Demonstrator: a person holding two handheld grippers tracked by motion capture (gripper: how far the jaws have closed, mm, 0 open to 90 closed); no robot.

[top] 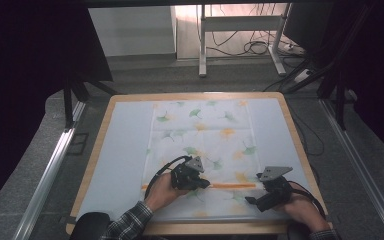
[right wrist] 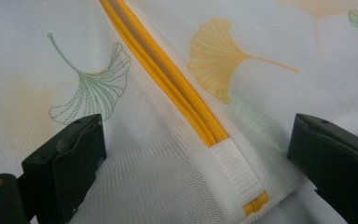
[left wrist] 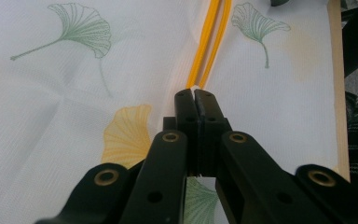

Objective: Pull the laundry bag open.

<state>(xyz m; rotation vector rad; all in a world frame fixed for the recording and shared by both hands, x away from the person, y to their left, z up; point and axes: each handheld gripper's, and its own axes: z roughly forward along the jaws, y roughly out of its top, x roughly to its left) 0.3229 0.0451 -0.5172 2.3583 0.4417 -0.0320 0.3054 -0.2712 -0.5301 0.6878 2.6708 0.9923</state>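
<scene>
Wooden-rimmed table with pale mat; white desk frame and floor cables beyond.

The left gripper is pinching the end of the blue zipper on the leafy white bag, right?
Not quite: the zipper is orange-yellow, not blue, as the left gripper view shows. The rest holds: the left gripper is shut at the zipper's end on the leafy white bag.

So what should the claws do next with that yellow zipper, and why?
Probably the right claw should close on the bag's white end tab to hold it steady. The left claw is already shut at the zipper, likely on its pull, though that is hidden, while the right claw's jaws stand open on either side of the tab. Then the left can slide along.
</scene>
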